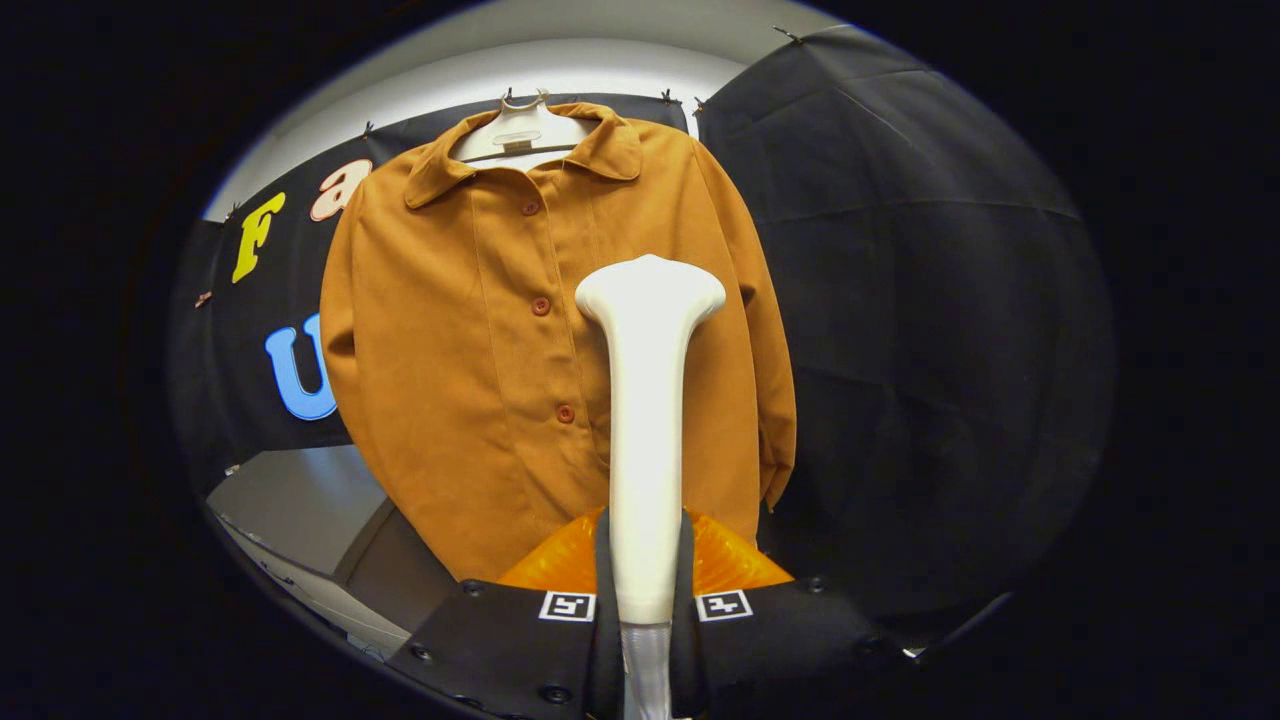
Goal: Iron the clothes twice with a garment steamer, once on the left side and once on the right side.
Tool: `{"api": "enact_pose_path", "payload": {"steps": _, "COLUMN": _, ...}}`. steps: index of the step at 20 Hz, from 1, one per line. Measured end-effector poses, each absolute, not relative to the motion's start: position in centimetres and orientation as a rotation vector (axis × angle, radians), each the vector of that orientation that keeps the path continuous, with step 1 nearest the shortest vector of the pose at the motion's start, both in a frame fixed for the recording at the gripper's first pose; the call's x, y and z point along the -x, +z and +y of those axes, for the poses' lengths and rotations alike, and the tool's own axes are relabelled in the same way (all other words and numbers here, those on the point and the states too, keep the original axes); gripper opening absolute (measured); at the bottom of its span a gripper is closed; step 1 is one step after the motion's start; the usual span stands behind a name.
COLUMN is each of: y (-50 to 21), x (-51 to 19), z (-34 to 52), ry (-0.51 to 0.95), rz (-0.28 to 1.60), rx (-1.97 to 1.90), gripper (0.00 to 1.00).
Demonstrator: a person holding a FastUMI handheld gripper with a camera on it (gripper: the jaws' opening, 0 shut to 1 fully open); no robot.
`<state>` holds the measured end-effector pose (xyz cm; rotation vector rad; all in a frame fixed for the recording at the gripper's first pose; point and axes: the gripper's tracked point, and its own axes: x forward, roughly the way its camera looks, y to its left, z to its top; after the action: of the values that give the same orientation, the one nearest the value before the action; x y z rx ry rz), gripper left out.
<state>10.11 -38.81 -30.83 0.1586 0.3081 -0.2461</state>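
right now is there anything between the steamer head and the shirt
Nothing visible. The gripper is shut on the steamer, whose head rises in front of the orange shirt, just beside the button placket. No object shows between the head and the cloth, though I cannot tell whether they touch.

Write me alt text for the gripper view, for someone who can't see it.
The gripper holds a white garment steamer upright, jaws closed on its handle, its flared head in front of a brown button-up shirt. The shirt hangs on a white hanger against the booth's black cloth wall. The head sits just beside the button placket, on its far side from the grey surface.
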Motion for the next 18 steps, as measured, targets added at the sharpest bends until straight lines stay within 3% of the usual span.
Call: {"api": "enact_pose_path", "payload": {"steps": 18, "y": -43.0, "x": -1.4, "z": -38.0, "ry": -0.341, "rz": 0.583, "rx": -0.194, "gripper": 0.22}}
